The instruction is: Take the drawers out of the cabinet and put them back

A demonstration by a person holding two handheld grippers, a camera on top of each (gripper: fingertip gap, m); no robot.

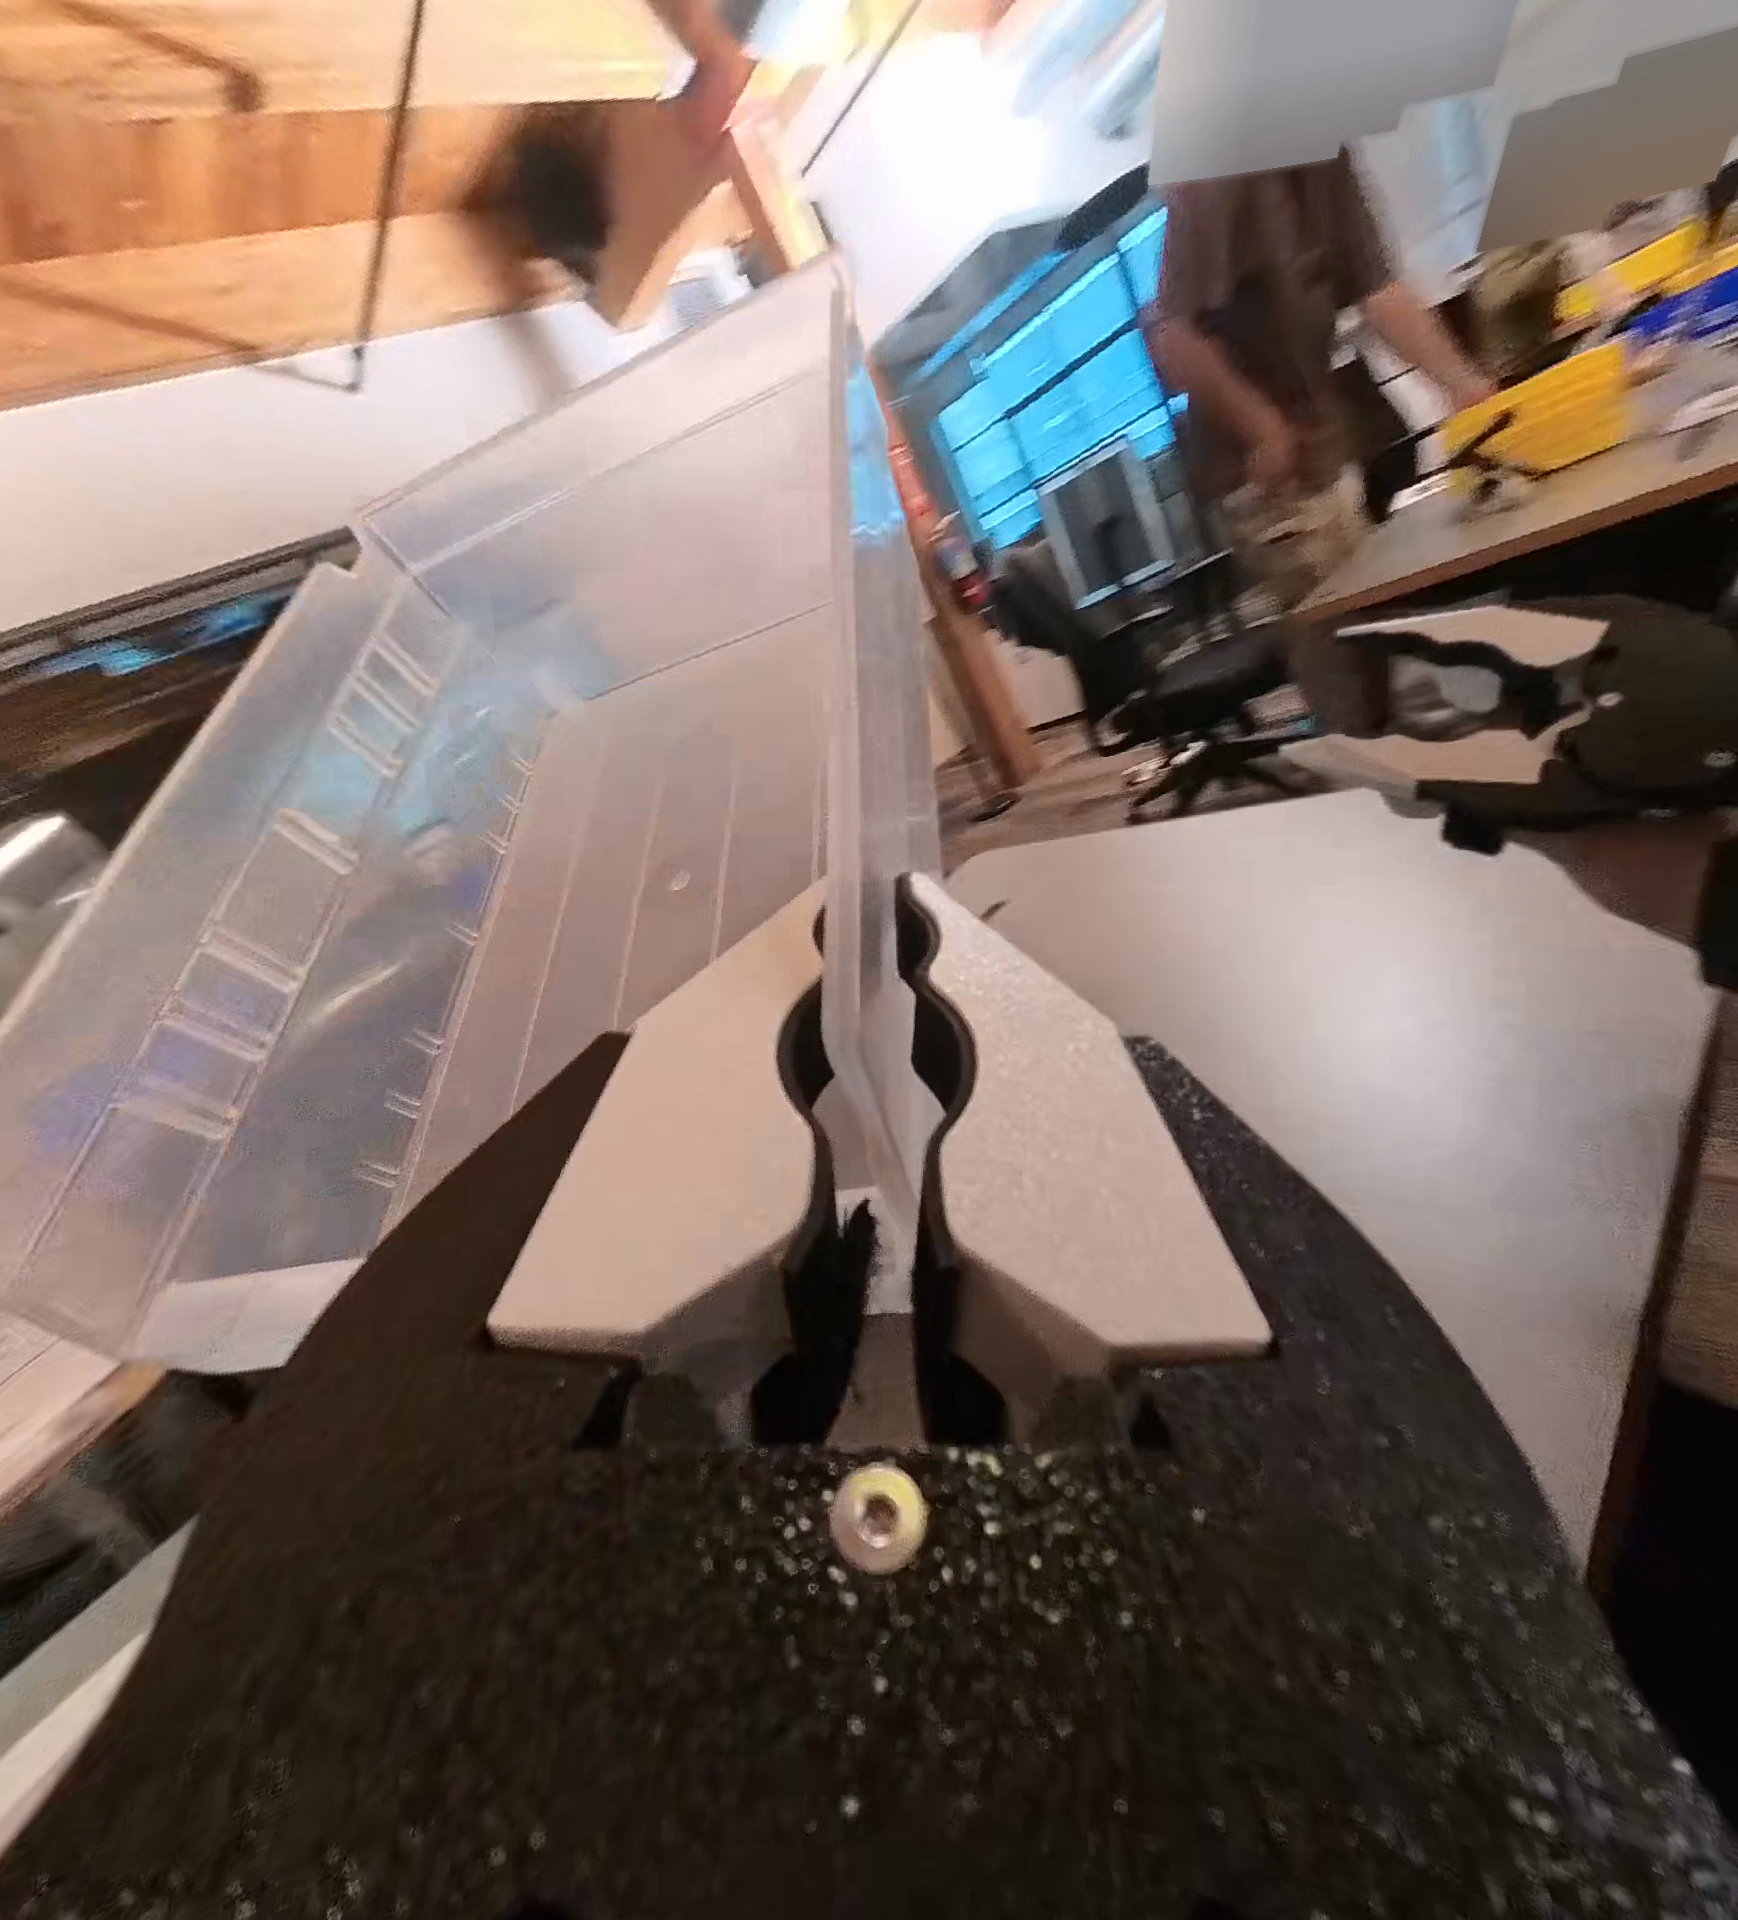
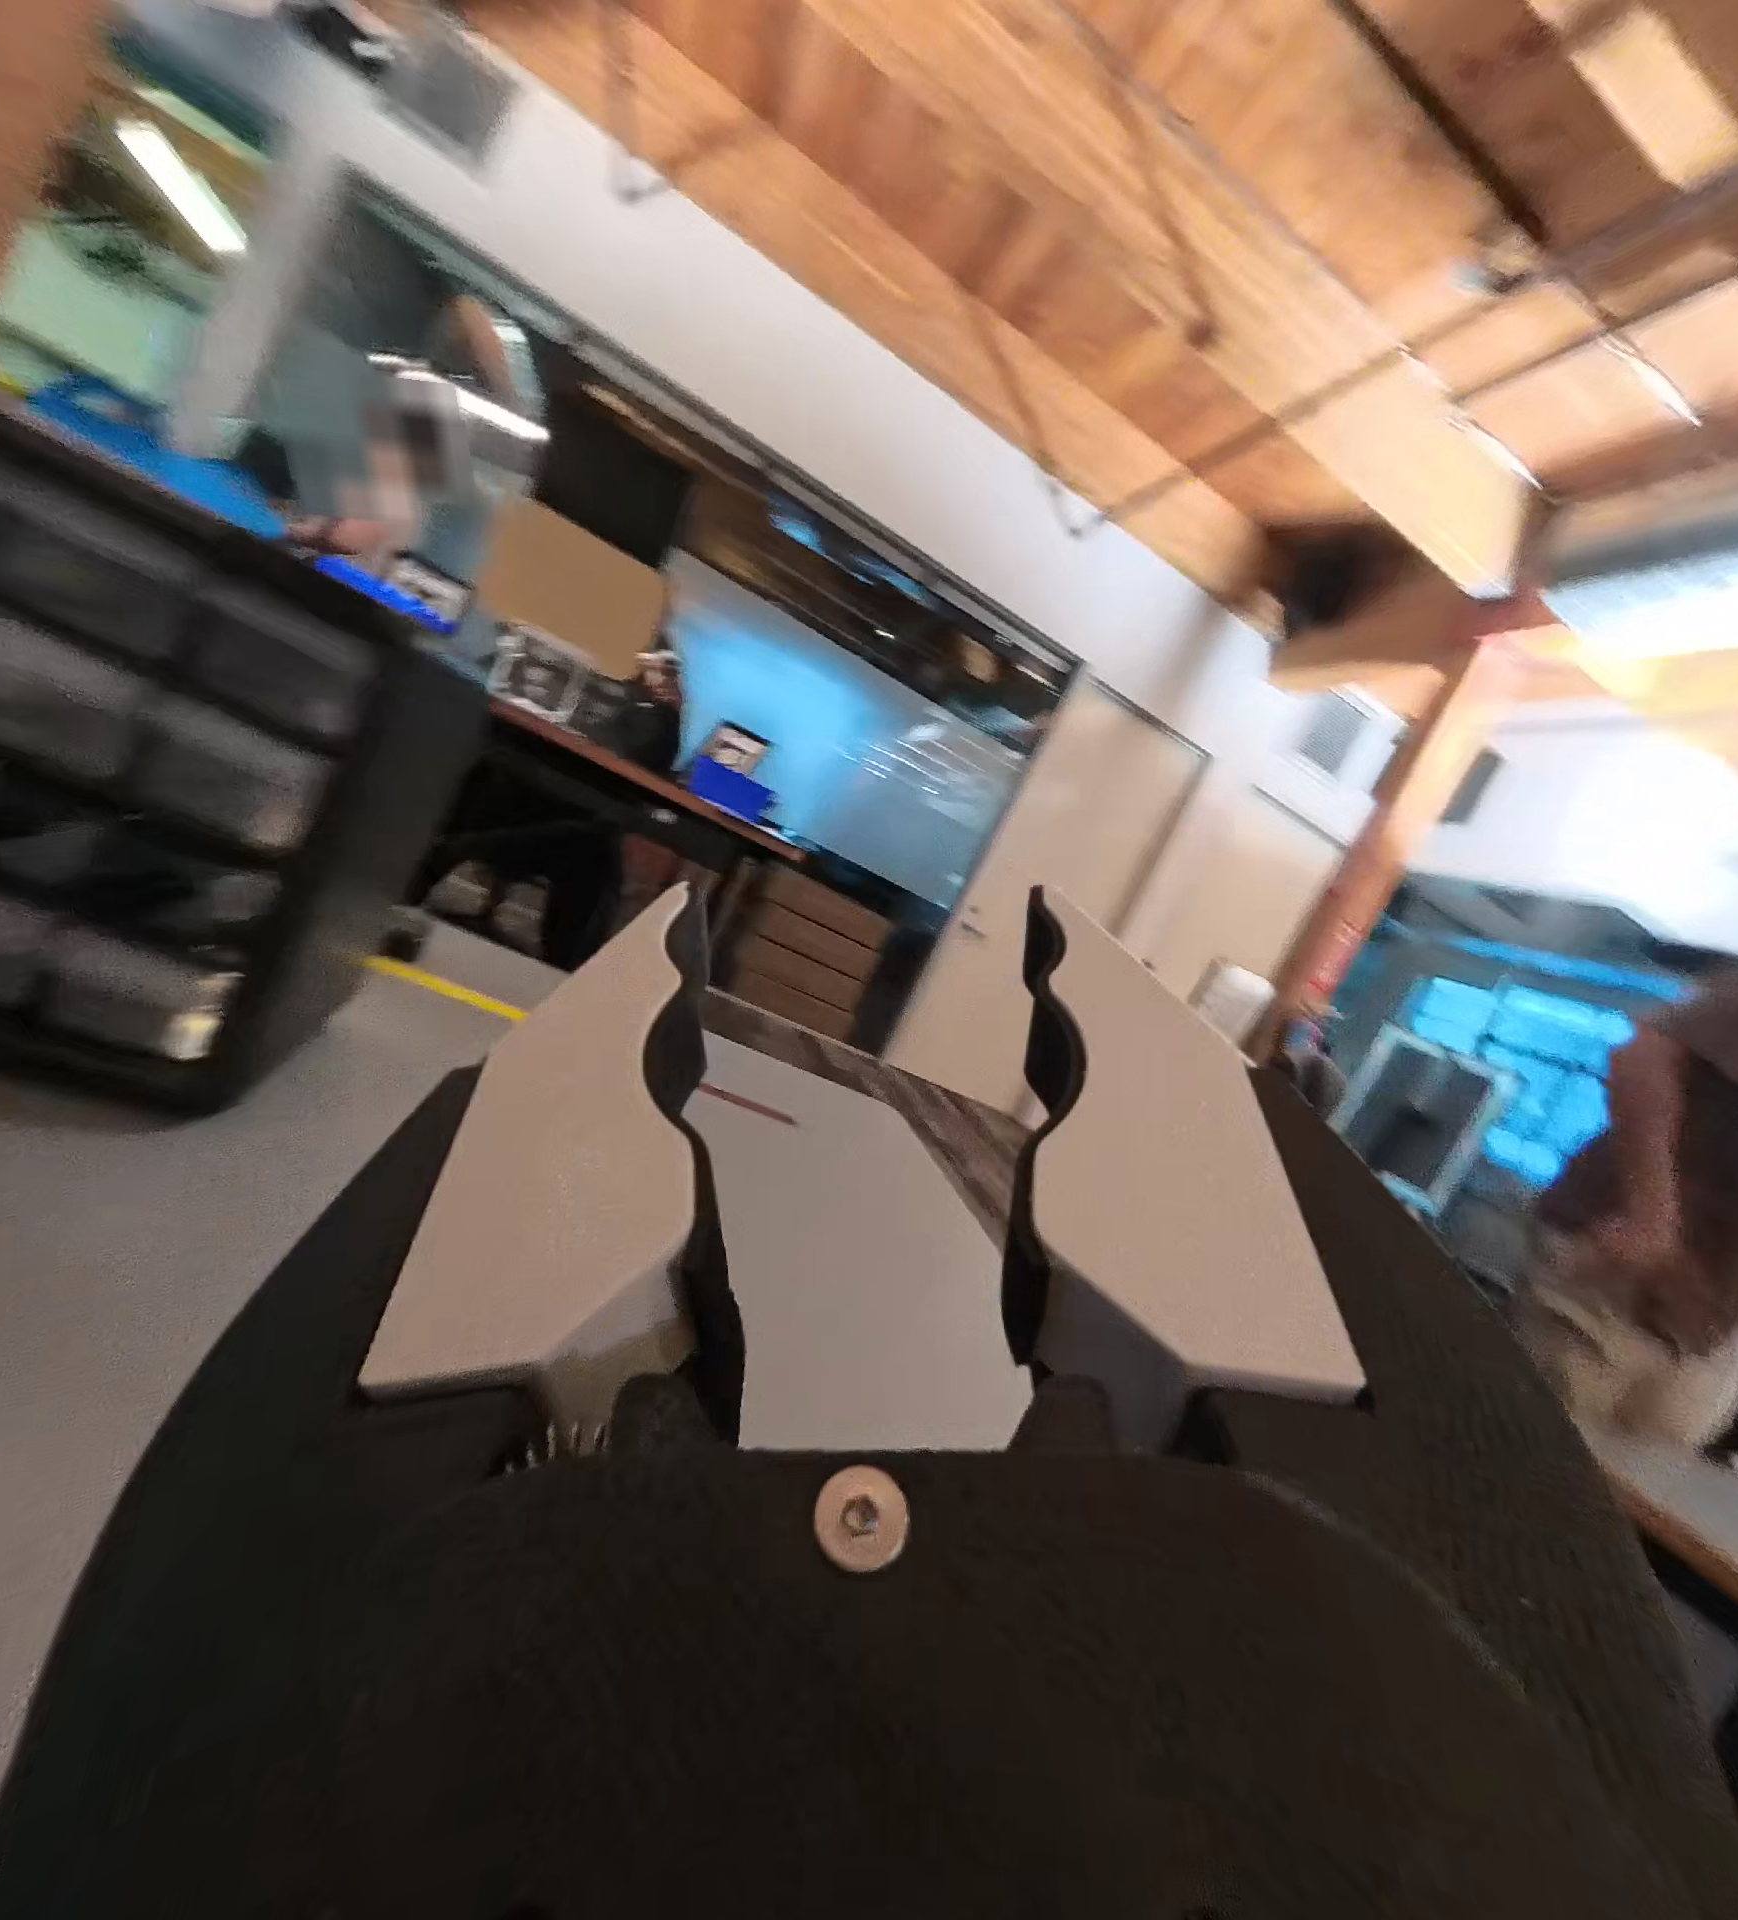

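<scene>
The left gripper [image 1: 870,914] has its jaws closed almost together on the thin side wall of a clear plastic drawer [image 1: 491,831], pinching that wall edge-on so the wall runs straight away from the camera. The drawer hangs in the air, tilted, with its open inside facing left and its ribbed far wall and flat floor visible through the plastic; its lower corner hangs over a pale surface at the lower left that is too blurred to name. To the right of the held wall the grey desk [image 1: 1364,1039] lies bare up to its edge, beyond which an office chair [image 1: 1187,717] stands on the floor. The right gripper [image 2: 860,914] holds nothing, its jaws spread wide with open air between them, above the same grey desk [image 2: 117,1247]. The black drawer cabinet [image 2: 117,748] stands at the left on that desk, well apart from the right gripper, with clear desk surface between them.
</scene>
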